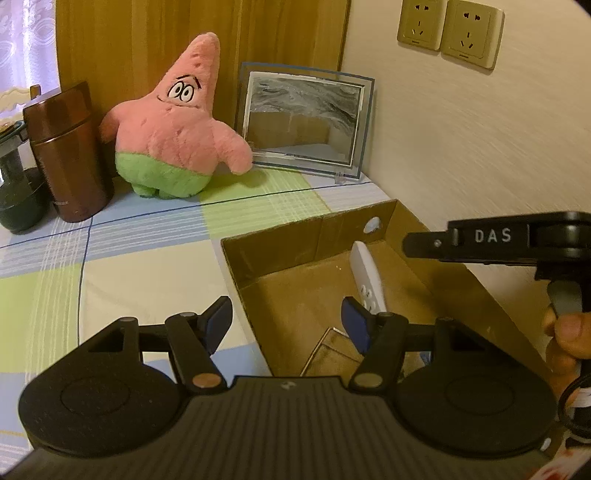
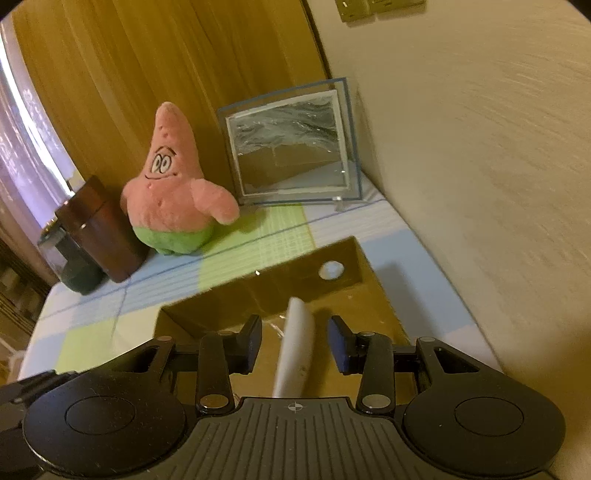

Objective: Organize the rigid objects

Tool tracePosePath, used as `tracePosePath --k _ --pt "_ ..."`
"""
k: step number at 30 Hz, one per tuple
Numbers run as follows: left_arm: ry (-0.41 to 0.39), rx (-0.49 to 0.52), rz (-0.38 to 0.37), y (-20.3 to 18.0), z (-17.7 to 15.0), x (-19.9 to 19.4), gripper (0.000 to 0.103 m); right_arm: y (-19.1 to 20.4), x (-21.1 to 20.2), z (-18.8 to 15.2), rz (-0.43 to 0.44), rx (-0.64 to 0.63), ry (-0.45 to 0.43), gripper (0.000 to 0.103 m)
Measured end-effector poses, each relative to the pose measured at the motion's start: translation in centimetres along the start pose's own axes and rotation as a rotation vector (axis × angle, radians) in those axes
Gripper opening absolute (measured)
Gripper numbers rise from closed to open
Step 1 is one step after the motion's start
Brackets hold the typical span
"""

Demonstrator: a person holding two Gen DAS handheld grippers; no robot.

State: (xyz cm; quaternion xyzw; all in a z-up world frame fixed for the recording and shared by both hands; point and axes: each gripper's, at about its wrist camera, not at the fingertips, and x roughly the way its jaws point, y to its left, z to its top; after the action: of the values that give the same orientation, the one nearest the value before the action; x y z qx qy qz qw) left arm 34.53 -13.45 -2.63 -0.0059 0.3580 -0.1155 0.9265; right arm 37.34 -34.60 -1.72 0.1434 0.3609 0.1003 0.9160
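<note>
An open cardboard box sits on the checked bedsheet beside the wall. A white remote lies inside it, buttons up. My left gripper is open and straddles the box's left wall, one finger over the sheet and one inside the box, holding nothing. My right gripper hovers over the box with the remote between its blue pads. A gap shows on both sides of the remote, so the pads are not pressing it. A hand holds the right tool's black body.
A pink star plush, a glass sand picture, a brown flask and a dark green container stand along the wooden headboard. A flat brown piece lies in the box's near corner. The wall with two sockets closes the right side.
</note>
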Motion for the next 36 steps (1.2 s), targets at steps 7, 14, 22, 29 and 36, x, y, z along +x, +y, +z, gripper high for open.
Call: tracePosePath --k 7,14,22,29,36 --pt "-0.012 -0.012 0.004 -0.1 -1.0 -2.7 0.068 0.4 -3.3 -2.1 -0.042 -0.027 0.005 0.055" --pt "-0.04 -0.038 0.019 -0.7 -2.4 -7.5 0.083 1.2 -9.2 -4.8 -0.056 -0.084 -0.014 0.074" --pt "-0.035 -0.084 0.054 -1.8 -5.4 -13.7 0.099 1.3 -15.9 -8.8 -0.074 -0.119 -0.005 0.08" --pt "-0.033 -0.1 0.079 -4.0 -8.8 -18.5 0.101 1.3 -21.2 -12.6 -0.058 -0.131 0.009 0.081" --pt "-0.035 -0.118 0.1 -5.9 -11.7 -22.5 0.101 1.5 -24.9 -15.6 -0.056 -0.142 0.011 0.081"
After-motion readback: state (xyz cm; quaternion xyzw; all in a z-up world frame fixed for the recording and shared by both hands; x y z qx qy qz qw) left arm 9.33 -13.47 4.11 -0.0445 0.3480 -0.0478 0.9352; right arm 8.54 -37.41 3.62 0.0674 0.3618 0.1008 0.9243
